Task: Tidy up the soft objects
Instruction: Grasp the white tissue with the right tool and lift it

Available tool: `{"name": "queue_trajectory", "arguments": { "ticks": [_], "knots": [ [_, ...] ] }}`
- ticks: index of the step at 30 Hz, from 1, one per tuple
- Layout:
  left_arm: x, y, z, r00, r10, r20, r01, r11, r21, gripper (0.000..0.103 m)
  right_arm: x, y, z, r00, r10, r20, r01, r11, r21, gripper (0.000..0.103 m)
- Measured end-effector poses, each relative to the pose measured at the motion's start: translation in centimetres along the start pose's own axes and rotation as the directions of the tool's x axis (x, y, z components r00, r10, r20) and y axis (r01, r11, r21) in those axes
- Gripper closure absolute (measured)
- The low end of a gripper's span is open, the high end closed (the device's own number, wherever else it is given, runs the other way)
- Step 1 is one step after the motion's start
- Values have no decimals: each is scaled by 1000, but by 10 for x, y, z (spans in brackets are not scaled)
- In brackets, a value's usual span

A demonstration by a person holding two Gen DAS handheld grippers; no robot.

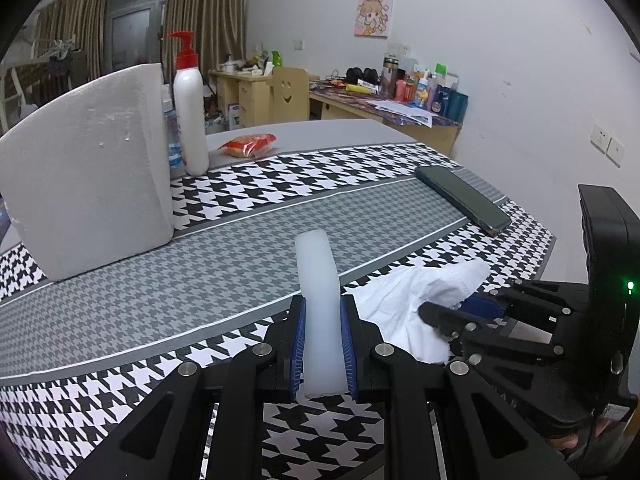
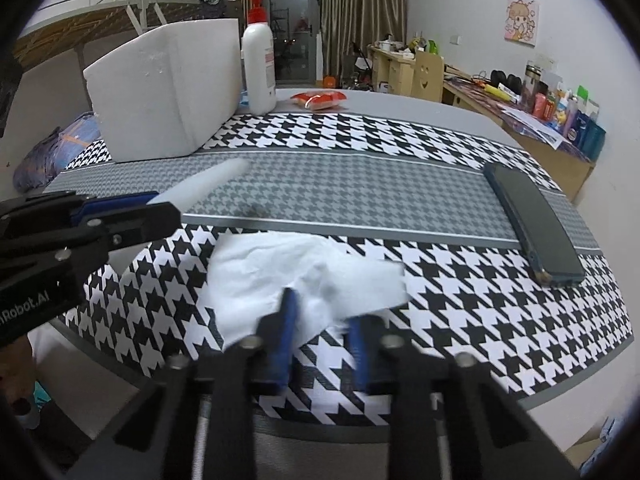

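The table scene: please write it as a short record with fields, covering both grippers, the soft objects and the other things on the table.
left gripper: shut on translucent white soft bar, held off the cloth
right gripper: blurred, at near edge of crumpled white tissue; grip unclear
table cover: black-and-white houndstooth cloth
far left: white foam block
beside block: white pump bottle with red top
behind bottle: red snack packet
right side: dark smartphone, lying flat

Houndstooth-covered table (image 2: 400,136) bears tissue (image 2: 280,276), phone (image 2: 536,228), foam box (image 2: 168,88)
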State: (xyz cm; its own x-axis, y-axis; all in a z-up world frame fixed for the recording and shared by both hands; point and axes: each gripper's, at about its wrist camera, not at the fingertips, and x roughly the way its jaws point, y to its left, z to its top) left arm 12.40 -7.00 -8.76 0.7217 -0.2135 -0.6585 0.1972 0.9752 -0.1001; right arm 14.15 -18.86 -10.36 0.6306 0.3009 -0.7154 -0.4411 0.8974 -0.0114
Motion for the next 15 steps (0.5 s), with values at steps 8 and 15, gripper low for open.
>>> {"name": "queue_trajectory", "arguments": {
  "ticks": [8, 15],
  "knots": [
    [-7, 3, -1, 1000, 6, 14, -6, 1000, -4, 85, -4, -1, 3, 1000, -2, 5, 2, 999, 38, 94],
    [-14, 5, -1, 999, 13, 29, -13, 1000, -5, 85, -16, -3, 6, 999, -1, 37, -2, 997, 71, 95]
  ]
}}
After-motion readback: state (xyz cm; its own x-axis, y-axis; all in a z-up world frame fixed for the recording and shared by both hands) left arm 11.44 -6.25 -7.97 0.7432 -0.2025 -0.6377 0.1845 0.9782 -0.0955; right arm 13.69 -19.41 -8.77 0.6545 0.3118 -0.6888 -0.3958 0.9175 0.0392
